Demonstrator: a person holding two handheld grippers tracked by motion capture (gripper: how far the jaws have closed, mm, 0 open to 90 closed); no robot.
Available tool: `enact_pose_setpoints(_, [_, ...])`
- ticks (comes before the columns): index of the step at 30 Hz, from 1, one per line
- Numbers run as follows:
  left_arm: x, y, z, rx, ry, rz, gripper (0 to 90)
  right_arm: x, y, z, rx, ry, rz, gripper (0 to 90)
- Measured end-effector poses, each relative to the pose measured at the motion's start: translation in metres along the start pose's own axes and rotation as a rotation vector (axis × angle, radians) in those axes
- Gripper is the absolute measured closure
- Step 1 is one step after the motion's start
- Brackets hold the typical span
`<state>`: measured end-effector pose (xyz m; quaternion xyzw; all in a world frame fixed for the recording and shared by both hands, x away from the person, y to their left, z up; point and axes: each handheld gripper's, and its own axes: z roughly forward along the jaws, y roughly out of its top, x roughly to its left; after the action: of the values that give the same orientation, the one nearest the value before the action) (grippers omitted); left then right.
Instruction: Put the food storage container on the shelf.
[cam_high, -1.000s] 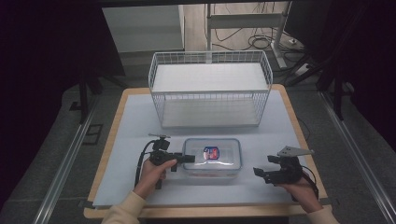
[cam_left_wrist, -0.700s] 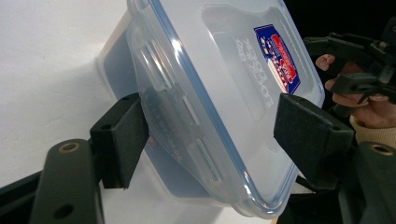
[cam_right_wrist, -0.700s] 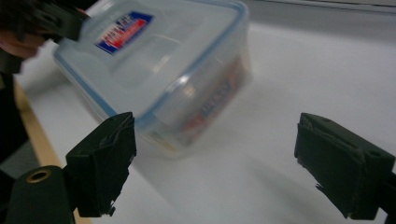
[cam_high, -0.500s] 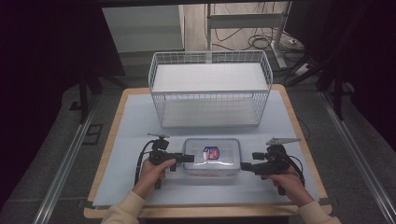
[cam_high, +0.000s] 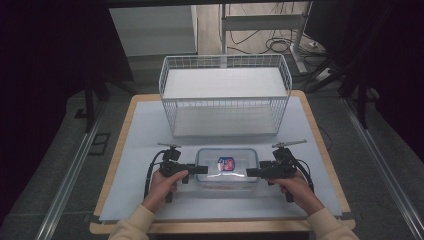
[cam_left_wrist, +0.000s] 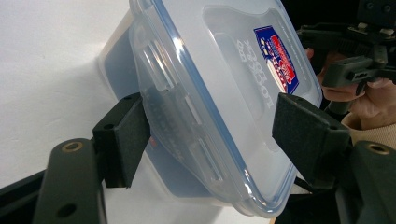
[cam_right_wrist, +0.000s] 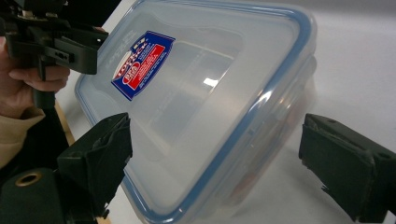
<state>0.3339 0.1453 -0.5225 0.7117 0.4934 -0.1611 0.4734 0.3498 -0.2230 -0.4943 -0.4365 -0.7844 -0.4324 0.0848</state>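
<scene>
Left gripper (cam_high: 202, 169): jaws spread astride the lidded plastic food container (cam_high: 227, 167), not pinching | right gripper (cam_high: 251, 172): jaws just widened, container end between them, ungripped | progress: early, container unlifted, wire basket (cam_high: 224, 95) beyond it

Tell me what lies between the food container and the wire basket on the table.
Nothing: in the high view, only a bare strip of the pale table mat separates the lidded plastic food container from the white wire basket.

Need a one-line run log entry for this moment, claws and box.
left claw: open, at box left end | right claw: open, just widened, at right end | lid: on | basket: behind
</scene>
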Motion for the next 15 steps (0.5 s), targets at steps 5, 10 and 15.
enact_pose_setpoints(5, [0.0001, 0.0000, 0.0001, -0.001, -0.001, 0.001, 28.1, -0.0018, 0.0008, 0.0063, 0.028, 0.014, 0.022, 10.5])
enact_pose_setpoints(10, [0.0002, 0.0000, 0.0002, -0.001, 0.000, 0.002, 28.0, -0.0055, 0.0010, 0.0099, 0.032, 0.025, 0.046, 13.2])
enact_pose_setpoints(15, [0.0002, 0.0000, 0.0004, 0.000, 0.000, 0.002, 27.8, -0.0102, 0.0022, 0.0085, 0.019, 0.050, 0.080, 20.2])
